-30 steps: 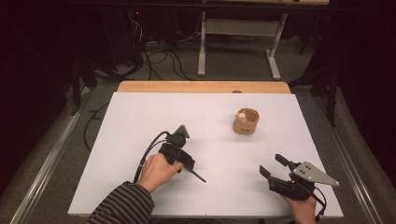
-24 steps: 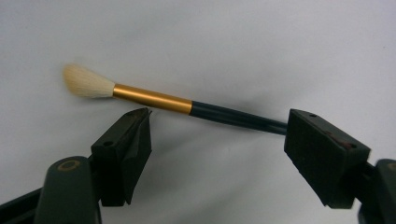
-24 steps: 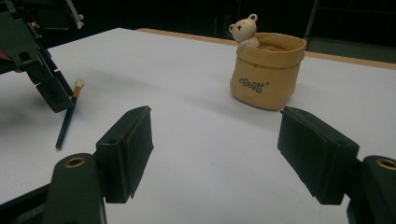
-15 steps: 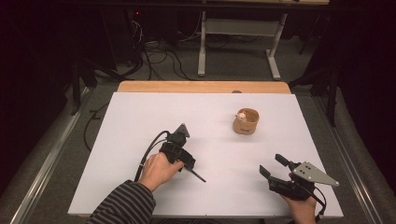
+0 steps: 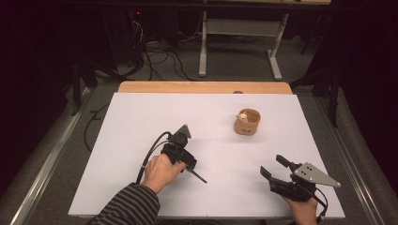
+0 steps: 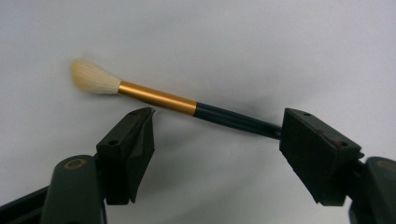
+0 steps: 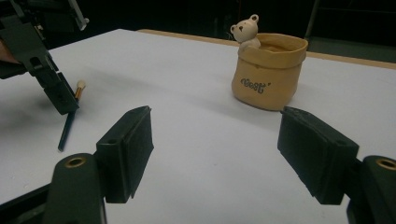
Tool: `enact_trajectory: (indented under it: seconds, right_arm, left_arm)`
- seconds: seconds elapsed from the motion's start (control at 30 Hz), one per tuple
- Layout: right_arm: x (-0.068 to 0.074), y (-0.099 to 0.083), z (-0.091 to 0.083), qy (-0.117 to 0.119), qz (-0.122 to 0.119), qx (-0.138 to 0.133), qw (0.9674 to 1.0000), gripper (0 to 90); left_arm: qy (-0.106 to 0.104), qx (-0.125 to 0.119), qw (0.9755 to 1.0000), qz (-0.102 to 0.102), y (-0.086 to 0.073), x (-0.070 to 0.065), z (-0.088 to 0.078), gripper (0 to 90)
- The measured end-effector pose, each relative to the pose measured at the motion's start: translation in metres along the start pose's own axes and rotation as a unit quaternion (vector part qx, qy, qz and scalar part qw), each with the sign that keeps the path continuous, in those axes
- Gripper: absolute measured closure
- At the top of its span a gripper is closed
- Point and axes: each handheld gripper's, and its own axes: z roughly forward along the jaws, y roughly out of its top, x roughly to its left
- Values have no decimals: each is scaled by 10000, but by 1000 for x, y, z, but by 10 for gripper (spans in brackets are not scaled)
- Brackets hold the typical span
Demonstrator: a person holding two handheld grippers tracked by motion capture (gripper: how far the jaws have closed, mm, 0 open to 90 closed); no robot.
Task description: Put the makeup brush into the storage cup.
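The brush [image 6: 187,103] has soft pale bristles, a glossy gold metal ferrule and a dark smooth handle.

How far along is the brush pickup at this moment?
Nothing looks finished. The brush lies flat on the white table. In hand: the left tool hovers open over its handle, jaws either side, not gripping. Left: closing and lifting. The right tool waits open near the bear pot.

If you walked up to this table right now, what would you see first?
Probably the little tan pot with a toy bear peeking over its rim, standing alone toward the far right of the white table. Next, the brush with pale bristles and a gold collar, lying flat under the open left gripper. The right gripper waits open near the front edge.
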Motion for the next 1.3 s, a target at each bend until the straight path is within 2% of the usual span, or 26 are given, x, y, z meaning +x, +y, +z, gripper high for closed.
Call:
enact_trajectory:
  seconds: [0.2, 0.4, 0.5, 0.6, 0.73, 0.97, 1.03, 1.17, 1.2, 1.3]
  right_arm:
    - [1, 0, 0, 15, 8, 4, 10000, 285]
    - [1, 0, 1, 26, 14, 21, 10000, 285]
    - [1, 0, 1, 29, 14, 16, 10000, 285]
    - [1, 0, 1, 34, -2, 17, 10000, 286]
    - [1, 0, 2, 28, 27, 21, 10000, 285]
    - [1, 0, 2, 31, 18, 26, 10000, 287]
    - [1, 0, 2, 31, 13, 27, 10000, 288]
    - [1, 0, 2, 31, 3, 33, 10000, 288]
    - [1, 0, 2, 35, -5, 49, 10000, 290]
    - [1, 0, 3, 39, -33, 41, 10000, 290]
  left_arm:
    - [-76, 1, 9997, -239, 2, 2, 0, 263]
    - [-19, 6, 9994, -356, 3, 1, 1, 261]
    - [53, 9, 9993, -365, 3, -1, 1, 261]
    - [214, 15, 9993, -322, 4, -6, 2, 261]
    - [255, 7, 9990, -359, 4, -7, 3, 271]
    - [589, 17, 9980, -213, 4, -15, 5, 285]
    - [685, 11, 9975, -153, 3, -16, 5, 317]
    - [712, 7, 9974, -72, 2, -15, 4, 358]
    - [749, -6, 9972, 21, 1, -15, 4, 370]
    - [724, -28, 9973, 113, 1, -14, 4, 375]
